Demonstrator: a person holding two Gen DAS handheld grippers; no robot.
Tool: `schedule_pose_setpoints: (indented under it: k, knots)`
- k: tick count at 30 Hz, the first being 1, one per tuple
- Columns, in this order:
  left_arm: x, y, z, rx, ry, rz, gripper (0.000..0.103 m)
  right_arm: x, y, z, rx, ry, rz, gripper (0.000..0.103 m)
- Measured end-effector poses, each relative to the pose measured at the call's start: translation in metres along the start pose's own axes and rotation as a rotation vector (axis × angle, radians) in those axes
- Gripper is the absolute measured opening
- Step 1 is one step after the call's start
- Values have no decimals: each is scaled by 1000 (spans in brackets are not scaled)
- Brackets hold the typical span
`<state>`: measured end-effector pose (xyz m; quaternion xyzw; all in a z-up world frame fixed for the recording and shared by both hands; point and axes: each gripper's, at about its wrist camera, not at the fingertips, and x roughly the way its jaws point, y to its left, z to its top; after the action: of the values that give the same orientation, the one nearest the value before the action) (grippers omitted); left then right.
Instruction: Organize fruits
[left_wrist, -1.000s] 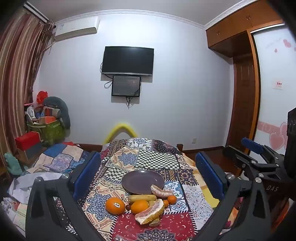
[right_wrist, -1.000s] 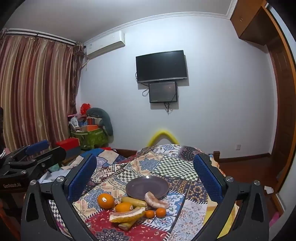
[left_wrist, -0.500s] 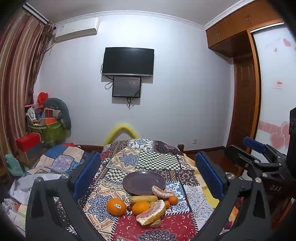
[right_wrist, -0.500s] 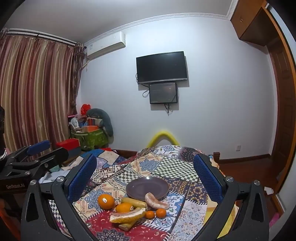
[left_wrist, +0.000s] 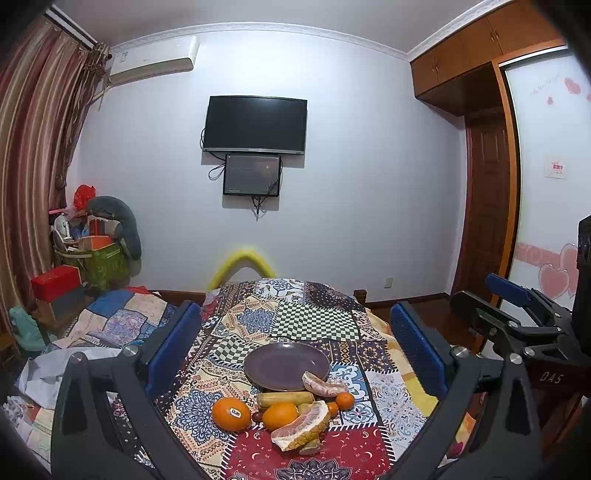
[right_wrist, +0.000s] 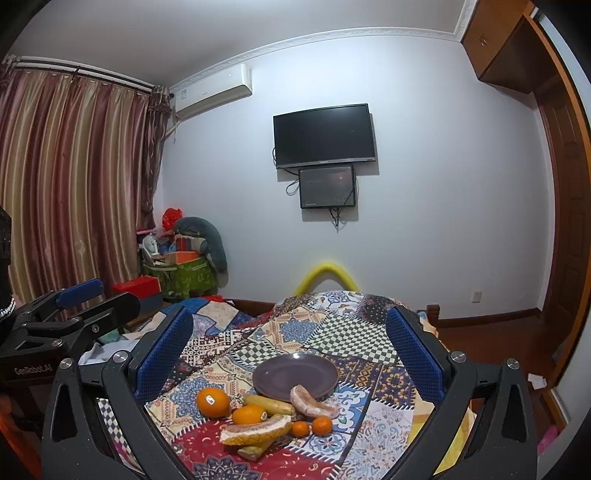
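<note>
A purple plate (left_wrist: 286, 364) (right_wrist: 295, 374) sits empty on a patchwork cloth. In front of it lie two large oranges (left_wrist: 231, 414) (right_wrist: 213, 402), two small tangerines (left_wrist: 345, 401) (right_wrist: 322, 425), a yellow banana-like piece (left_wrist: 286, 398) (right_wrist: 269, 405), and two pomelo segments (left_wrist: 301, 430) (right_wrist: 255, 432). One segment (left_wrist: 323, 384) (right_wrist: 312, 402) rests against the plate's rim. My left gripper (left_wrist: 295, 347) is open and empty, above and behind the fruit. My right gripper (right_wrist: 290, 345) is open and empty too. Each gripper shows at the other view's edge.
The patchwork-covered table (left_wrist: 314, 317) stands in a bedroom. A yellow curved chair back (left_wrist: 240, 264) is at its far end. Clutter and a green box (left_wrist: 103, 262) stand at the left wall. A TV (left_wrist: 255, 125) hangs on the wall.
Both views have shifted very slightly; the fruit sits a little lower in the left wrist view. Nothing was grasped or moved.
</note>
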<state>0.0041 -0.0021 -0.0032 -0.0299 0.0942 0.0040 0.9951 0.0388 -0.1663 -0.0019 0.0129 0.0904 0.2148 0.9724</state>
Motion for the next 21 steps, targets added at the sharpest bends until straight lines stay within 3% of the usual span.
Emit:
schedule_pose_setpoints:
  k: [21]
  knots:
    - [1,-2,2,-1,-1,0,103,2,-1,1,6,-6,0,103]
